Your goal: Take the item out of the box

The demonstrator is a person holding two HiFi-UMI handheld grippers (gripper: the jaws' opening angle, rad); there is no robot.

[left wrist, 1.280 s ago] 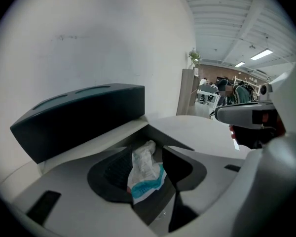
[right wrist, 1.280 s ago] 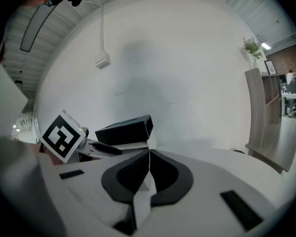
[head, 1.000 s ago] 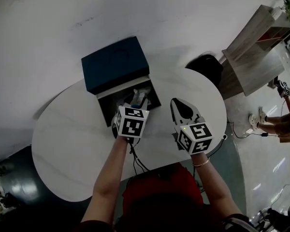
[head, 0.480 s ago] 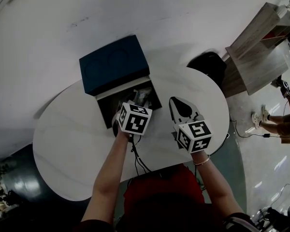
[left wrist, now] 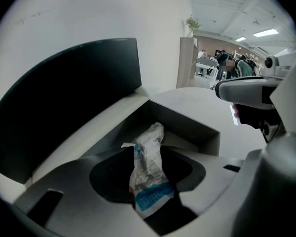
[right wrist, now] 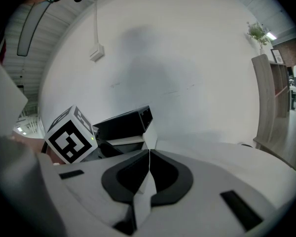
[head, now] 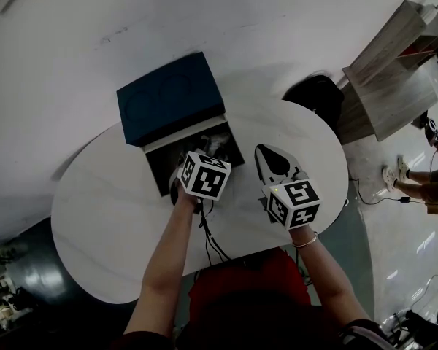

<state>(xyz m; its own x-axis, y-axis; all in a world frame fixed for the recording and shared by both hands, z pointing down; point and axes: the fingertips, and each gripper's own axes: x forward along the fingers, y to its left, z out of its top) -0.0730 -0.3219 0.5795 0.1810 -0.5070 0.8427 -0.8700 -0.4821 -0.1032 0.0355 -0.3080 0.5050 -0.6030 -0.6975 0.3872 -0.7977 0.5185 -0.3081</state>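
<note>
A box (head: 160,168) stands open on the white table, its dark blue lid (head: 171,97) tipped back. In the left gripper view my left gripper (left wrist: 149,184) is shut on a crumpled white packet with a blue label (left wrist: 147,167), held over the box's dark inside (left wrist: 187,127). In the head view the left marker cube (head: 204,175) hovers at the box's near edge, with the packet (head: 209,143) showing just beyond it. My right gripper (head: 271,160) rests over the table to the right of the box, jaws shut with nothing between them (right wrist: 149,154).
The oval white table (head: 109,217) is set against a pale wall. A dark round seat (head: 314,97) and a wooden shelf unit (head: 398,64) stand to the right. A person's legs (head: 423,184) show at the far right. A cable (head: 208,243) trails from the left gripper.
The left gripper's cube has shifted a little to the right and farther over the box, the packet still in its jaws. The right gripper has hardly moved.
</note>
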